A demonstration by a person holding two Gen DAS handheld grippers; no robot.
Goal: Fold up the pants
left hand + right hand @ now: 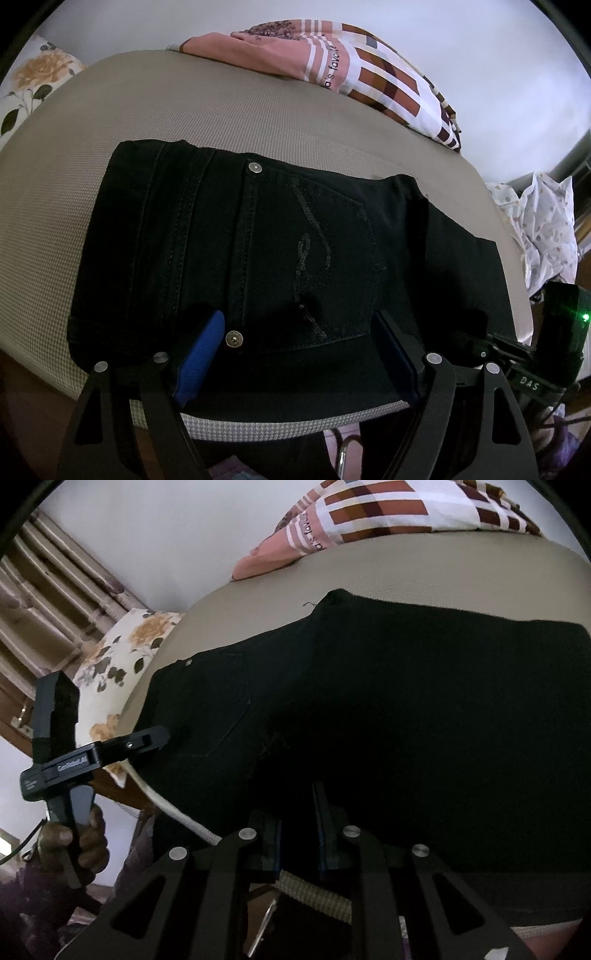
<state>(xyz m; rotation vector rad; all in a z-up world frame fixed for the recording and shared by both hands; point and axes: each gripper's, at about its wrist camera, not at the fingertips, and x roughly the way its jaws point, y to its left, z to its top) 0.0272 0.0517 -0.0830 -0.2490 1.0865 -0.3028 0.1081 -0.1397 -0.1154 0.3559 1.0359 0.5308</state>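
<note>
Black jeans (280, 258) lie folded flat on the beige mattress (147, 107), a back pocket with a sequin swirl facing up. My left gripper (299, 354) is open, its blue pads (199, 354) spread wide over the pants just inside their near edge. In the right wrist view the same pants (406, 709) fill the middle. My right gripper (301, 830) is at their near edge with its jaws a narrow gap apart. Dark cloth shows in that gap, lying flat rather than pinched. A hand (77, 842) holds the left gripper's handle at the far left.
Pink and brown checked bedding (369, 74) is bunched along the mattress's far edge by the wall. A floral pillow (122, 657) sits at the left end, with curtains (55, 590) behind it. A spotted white cloth (543, 229) hangs beyond the right end.
</note>
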